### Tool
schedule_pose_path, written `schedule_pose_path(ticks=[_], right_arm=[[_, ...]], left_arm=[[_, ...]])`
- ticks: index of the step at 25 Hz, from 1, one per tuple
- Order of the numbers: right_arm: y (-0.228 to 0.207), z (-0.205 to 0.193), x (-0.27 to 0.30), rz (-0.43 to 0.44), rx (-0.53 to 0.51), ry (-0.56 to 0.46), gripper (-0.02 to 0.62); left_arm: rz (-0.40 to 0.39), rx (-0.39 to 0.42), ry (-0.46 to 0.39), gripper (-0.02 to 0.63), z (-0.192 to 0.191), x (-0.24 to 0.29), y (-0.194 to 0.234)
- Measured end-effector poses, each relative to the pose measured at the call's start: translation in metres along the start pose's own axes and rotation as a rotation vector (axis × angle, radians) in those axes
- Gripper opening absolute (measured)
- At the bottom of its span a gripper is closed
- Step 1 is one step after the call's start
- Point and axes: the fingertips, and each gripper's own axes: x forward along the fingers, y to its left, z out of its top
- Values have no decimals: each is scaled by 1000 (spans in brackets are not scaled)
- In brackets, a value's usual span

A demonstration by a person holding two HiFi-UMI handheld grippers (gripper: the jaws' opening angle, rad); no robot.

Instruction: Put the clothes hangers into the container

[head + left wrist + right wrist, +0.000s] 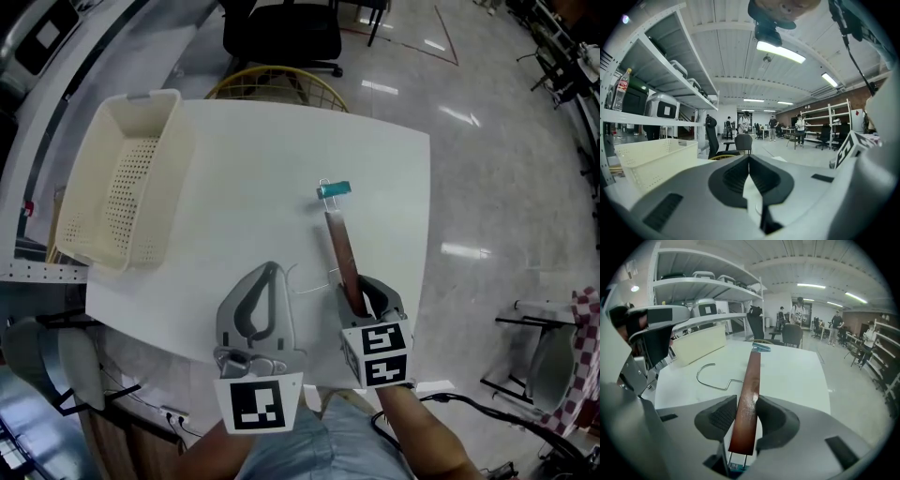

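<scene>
The hanger [343, 251] lies on the tabletop [253, 159], well apart from the container [176, 159]. Its wooden bar is clamped at the near end by the right gripper [364, 289] jaws. The left gripper [270, 267] jaws are closed on nothing. The bar should be gripped firmly and lifted level. The wire hook [712, 377] is clearly shown only in the right gripper view.

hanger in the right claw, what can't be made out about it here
- hanger near end: head view, hidden under the right claw; right gripper view, mostly behind the claw's body.
- its wire hook: head view, too thin and faint on the white table.
- whether it's lifted off the table: no view shows.
</scene>
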Motion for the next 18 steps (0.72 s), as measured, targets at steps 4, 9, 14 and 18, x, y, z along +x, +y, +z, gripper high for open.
schedule_pose_path(ticks=[4, 9, 14, 18], right_arm=[[-1, 28, -17, 28, -5, -55, 147], [9, 42, -44, 92, -59, -95, 147], [29, 38, -67, 167, -106, -107, 147], [61, 44, -80, 238, -147, -123, 147]], left_arm=[[37, 11, -46, 14, 20, -12, -7], [108, 32, -110, 13, 47, -43, -21], [182, 18, -131, 14, 56, -82, -30], [256, 13, -133, 14, 57, -111, -18]])
